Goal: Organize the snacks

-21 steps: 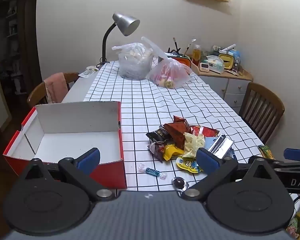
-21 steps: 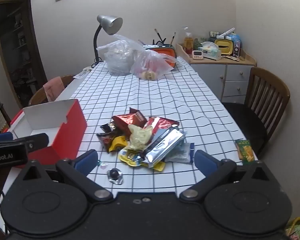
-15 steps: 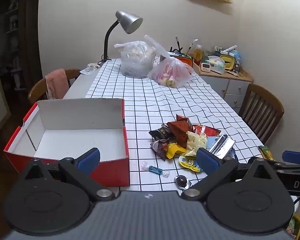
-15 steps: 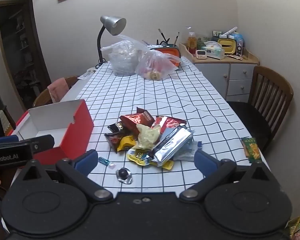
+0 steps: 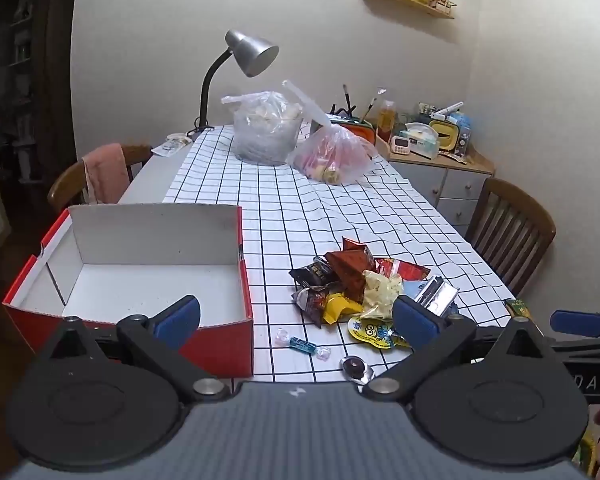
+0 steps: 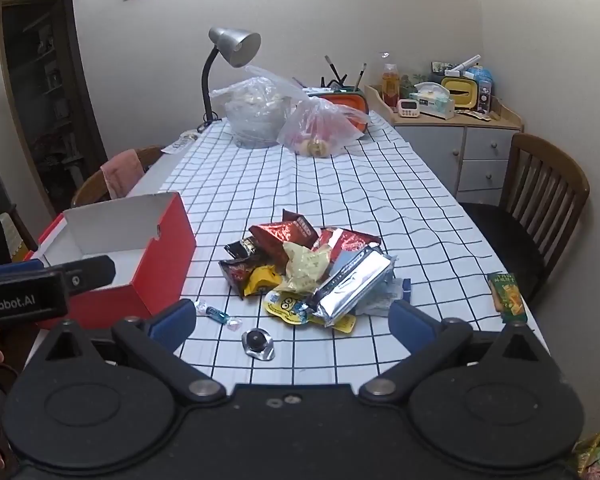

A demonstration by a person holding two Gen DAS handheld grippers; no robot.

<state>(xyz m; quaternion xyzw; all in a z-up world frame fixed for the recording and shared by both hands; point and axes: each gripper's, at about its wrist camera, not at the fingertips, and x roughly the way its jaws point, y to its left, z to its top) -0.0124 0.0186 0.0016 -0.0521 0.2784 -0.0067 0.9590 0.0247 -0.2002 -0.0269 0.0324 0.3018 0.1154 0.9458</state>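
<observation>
Left wrist: silver packet [image 5: 437,295] half hidden behind right finger [image 5: 416,321]

Soft, even indoor light is filling both views, casting only faint shadows under the snack pile [image 6: 308,272] on the table [image 5: 364,216]. The doorway at the left of the frame is sitting in deep shade. Foil wrappers are catching small glints. Fisheye distortion is bending the wall edges and the tablecloth grid, and the corners are darkening to black.
</observation>
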